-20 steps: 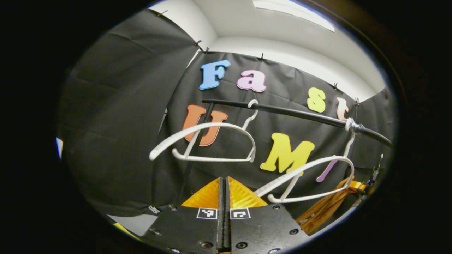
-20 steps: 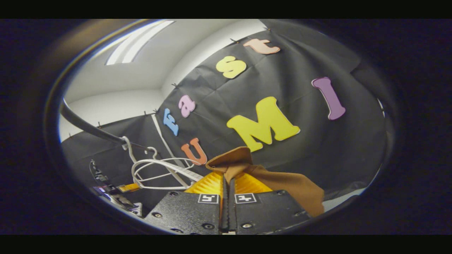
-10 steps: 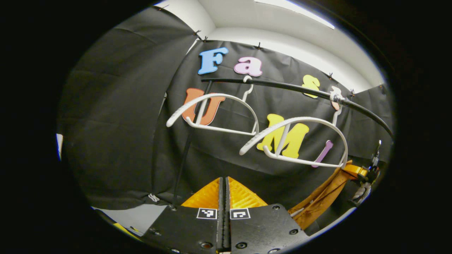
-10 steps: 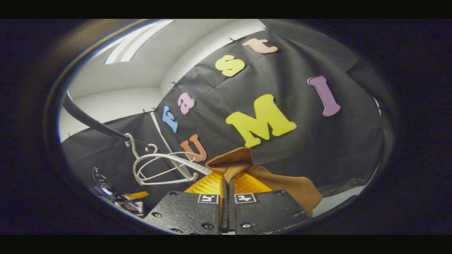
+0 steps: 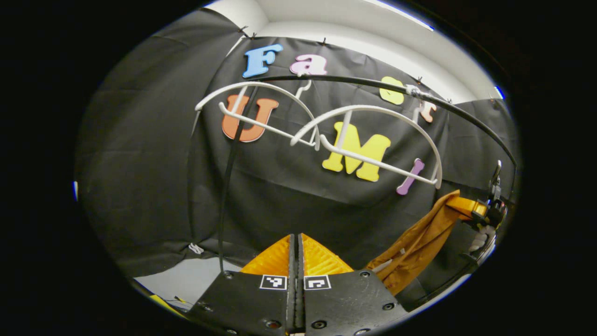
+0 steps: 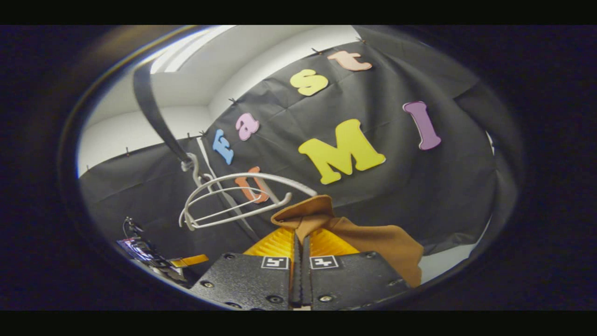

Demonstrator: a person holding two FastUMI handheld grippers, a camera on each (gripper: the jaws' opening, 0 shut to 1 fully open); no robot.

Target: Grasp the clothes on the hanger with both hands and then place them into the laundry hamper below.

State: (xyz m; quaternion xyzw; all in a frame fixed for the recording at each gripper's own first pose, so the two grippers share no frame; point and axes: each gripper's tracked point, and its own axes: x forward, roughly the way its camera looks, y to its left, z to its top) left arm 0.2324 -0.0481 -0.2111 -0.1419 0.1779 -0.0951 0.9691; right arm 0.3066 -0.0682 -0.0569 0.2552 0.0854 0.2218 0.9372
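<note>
Both grippers, left (image 5: 296,247) and right (image 6: 298,240), are pinched closed on the brown garment (image 6: 373,242), off the bare hangers (image 5: 368,140). Transfer underway; next, lowering toward the unseen hamper.

Brown garment off the hangers, held below the rail.

Brown cloth garment (image 6: 373,238) bunches up over the right gripper's (image 6: 298,242) yellow fingers, pinched between them, rest draping down to the right. In the left gripper view the garment (image 5: 419,242) hangs as a long crumpled strip from that far gripper (image 5: 471,207) down toward the near fingers. Two white plastic hangers (image 5: 373,135) (image 5: 261,112) hang bare and tilted on the black rail (image 5: 354,82), above the cloth, not touching it.
</note>
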